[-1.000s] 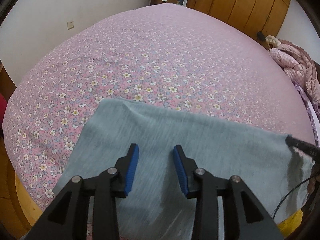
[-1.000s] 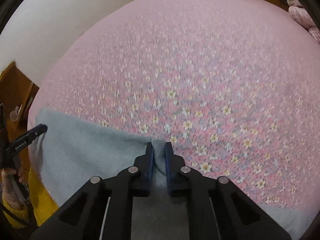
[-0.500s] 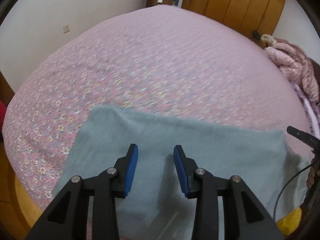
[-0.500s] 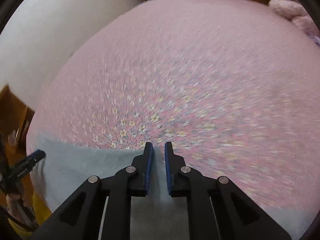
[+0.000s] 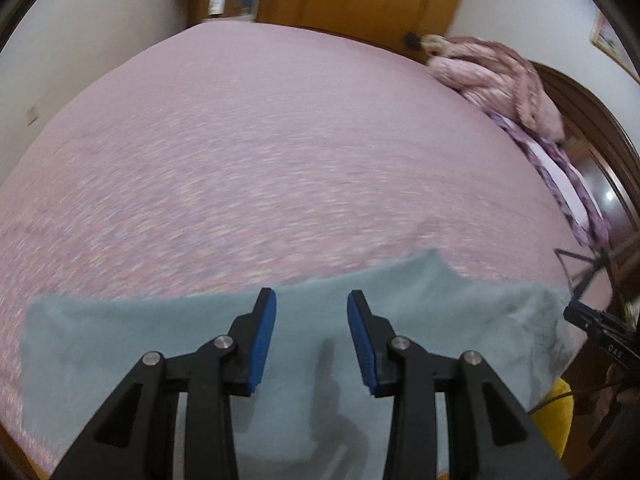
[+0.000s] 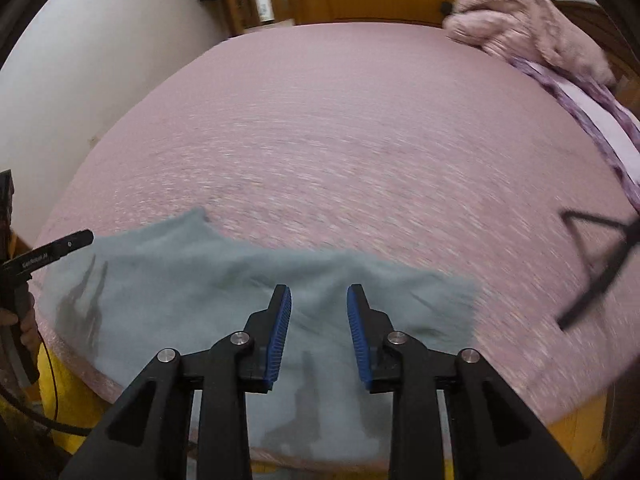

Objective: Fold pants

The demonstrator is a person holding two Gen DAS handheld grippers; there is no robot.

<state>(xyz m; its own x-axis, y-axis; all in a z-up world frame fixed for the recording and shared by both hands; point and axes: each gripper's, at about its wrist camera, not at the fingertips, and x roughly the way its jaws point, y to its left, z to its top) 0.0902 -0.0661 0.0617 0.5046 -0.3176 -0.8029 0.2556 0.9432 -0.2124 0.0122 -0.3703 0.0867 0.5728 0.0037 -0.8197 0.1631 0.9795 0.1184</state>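
Pants (image 5: 320, 336), grey-blue, folded flat at near edge of bed (image 5: 280, 152) with pink flowered sheet. Left gripper (image 5: 311, 344) above cloth, jaws apart, nothing between them. Right gripper (image 6: 319, 336) over same pants (image 6: 224, 280), jaws opening, empty, cloth released. Pink blanket (image 6: 528, 20) bunched at far right corner.

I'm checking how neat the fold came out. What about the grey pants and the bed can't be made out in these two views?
- Near edge of the pants: left wrist view, hidden behind the left gripper and cut off by the frame.
- Same edge: right wrist view, hidden behind the right gripper, whose jaws are opening with nothing between them.
- Bedsheet pattern: motion-blurred in both views.
- Fold layers: not visible.
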